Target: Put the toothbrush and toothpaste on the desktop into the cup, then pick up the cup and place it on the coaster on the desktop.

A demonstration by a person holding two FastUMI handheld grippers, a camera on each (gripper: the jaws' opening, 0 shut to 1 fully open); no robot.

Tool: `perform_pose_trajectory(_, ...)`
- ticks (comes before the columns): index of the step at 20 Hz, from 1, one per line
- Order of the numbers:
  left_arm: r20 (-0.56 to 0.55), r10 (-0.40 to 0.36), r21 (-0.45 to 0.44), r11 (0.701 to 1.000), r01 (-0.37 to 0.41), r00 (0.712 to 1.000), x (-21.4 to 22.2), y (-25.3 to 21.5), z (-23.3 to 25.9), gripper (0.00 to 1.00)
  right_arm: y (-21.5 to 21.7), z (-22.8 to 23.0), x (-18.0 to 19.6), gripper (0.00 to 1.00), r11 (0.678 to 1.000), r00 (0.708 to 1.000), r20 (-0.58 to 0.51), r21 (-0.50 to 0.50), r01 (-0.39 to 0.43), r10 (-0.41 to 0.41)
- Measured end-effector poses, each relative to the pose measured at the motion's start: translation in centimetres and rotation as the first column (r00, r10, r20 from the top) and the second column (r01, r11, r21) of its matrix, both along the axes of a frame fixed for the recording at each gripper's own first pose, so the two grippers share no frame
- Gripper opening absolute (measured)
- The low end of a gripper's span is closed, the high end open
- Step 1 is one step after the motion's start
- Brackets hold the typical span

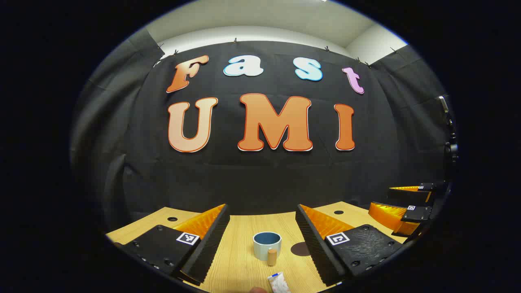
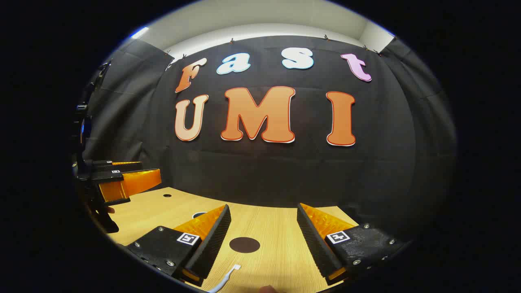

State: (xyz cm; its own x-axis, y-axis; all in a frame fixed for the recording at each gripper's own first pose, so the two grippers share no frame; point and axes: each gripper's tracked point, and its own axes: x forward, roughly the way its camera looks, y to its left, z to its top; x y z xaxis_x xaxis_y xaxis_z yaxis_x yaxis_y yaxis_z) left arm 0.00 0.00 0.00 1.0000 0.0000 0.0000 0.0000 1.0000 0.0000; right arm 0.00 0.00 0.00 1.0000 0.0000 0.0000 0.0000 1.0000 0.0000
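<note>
Desk: cup point(image 1: 267, 245) empty, paste point(image 1: 278, 282), brush point(image 2: 228, 277), coaster point(image 2: 244, 244) untouched; my L gripper point(image 1: 262, 236) & R gripper point(image 2: 263, 240) wide open, holding nothing (all steps left).

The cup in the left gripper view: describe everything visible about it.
The cup is a short, round mug, pale outside and dark blue-grey inside, looking like glazed ceramic. A light brown, wood-like stub of a handle sticks out from its near side. It stands upright and appears empty on the wooden desktop, between the open fingers of the left gripper, untouched. The dark round coaster lies beside it, the toothpaste nearer the camera.
</note>
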Motion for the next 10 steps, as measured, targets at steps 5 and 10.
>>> perform_pose_trajectory(5, -0.013, 0.000, 0.002, 1.000, 0.000, 1.000, -0.27, -0.28, -0.60, 1.00, 0.69, 0.19, -0.14, 0.98, 1.000, 1.000, -0.001, 0.000, -0.029, 0.029)
perform_pose_trajectory(10, -0.001, 0.000, -0.004, 1.000, 0.000, 1.000, -0.20, 0.00, -0.44, 1.00, 0.80, 0.59, -0.16, 0.98, 0.999, 0.999, 0.007, 0.010, -0.034, 0.034)
